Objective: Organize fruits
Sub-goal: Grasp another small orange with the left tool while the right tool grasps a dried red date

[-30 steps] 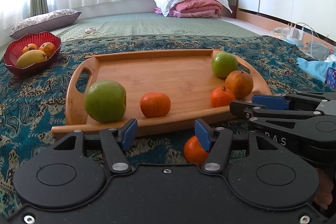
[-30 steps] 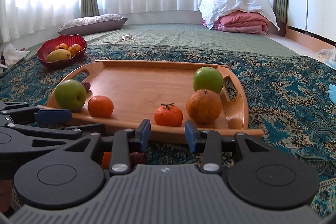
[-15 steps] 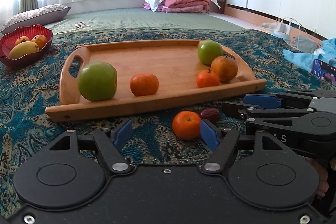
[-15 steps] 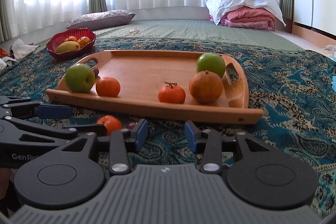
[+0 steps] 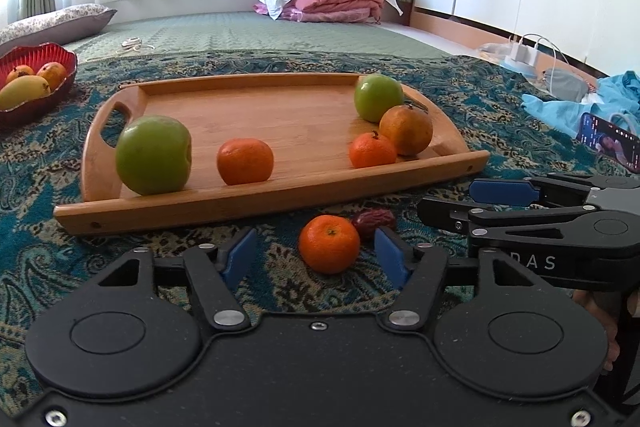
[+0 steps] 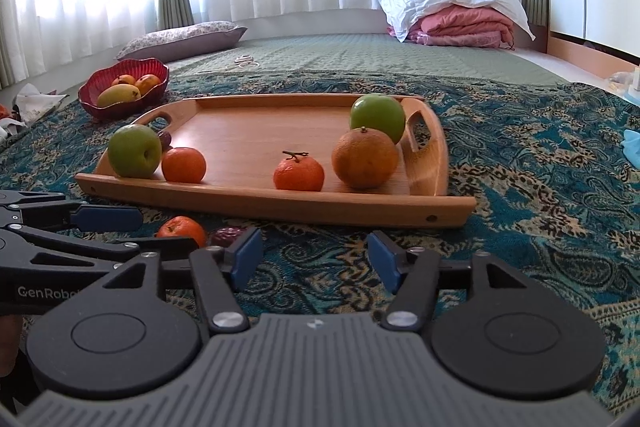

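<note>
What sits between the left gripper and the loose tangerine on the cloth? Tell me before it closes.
Nothing visible. The tangerine lies on the patterned cloth between the fingers of the open left gripper, which have just been closing, with no pad touching it. A dark red date lies against its far right side, short of the tray.

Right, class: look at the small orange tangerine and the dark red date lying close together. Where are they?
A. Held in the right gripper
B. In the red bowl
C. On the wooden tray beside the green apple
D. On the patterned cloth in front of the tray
D: the tangerine and the date lie on the patterned cloth, in front of the wooden tray's near rim, not on it.
</note>
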The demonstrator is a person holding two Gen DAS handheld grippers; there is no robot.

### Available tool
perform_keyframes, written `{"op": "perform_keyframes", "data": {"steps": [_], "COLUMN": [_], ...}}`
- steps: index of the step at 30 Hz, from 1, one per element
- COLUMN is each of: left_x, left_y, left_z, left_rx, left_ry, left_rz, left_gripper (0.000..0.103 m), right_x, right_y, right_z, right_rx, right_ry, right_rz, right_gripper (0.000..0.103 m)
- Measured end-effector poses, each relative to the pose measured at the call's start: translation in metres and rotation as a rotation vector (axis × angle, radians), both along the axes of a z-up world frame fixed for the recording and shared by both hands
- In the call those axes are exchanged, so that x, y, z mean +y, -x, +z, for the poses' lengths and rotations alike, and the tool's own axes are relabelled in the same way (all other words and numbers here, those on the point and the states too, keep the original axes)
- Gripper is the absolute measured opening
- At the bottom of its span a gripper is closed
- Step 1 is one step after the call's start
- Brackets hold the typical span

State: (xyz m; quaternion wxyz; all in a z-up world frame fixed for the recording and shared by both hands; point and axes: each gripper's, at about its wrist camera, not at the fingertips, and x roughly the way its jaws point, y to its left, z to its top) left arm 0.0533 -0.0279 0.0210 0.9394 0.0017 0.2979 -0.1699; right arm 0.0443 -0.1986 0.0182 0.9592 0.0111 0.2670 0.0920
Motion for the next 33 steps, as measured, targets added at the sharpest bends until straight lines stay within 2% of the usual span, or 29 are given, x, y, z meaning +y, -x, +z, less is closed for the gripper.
{"op": "perform_keyframes", "data": {"steps": [4,14,25,33], "left_x": [-0.003,-0.001,0.015,0.022], "left_y": [-0.003,0.005,0.002,0.003], "left_z": [-0.002,0.007,0.011,0.013], "left_rx": [0.015,-0.046,-0.049,-0.071], "left_ry": [0.016,-0.034,-0.046,-0.069], "left_rz": [-0.016,0.016,0.099,0.139], "left_gripper": [0.032,0.031,0.031,0.031], "right_x": [-0.001,0.005,0.029,0.040], "right_y": [-0.002,-0.003,-0.005,-0.008], "right_z": [-0.001,-0.002,-0.003,-0.003], "right_rx": [-0.001,0.006,0.006,0.015], "right_ry": [-0.002,-0.018,-0.010,0.018], "right_rz": [-0.004,0.039,0.091,0.103], "right_gripper": [0.074,0.074,0.074,0.070]}}
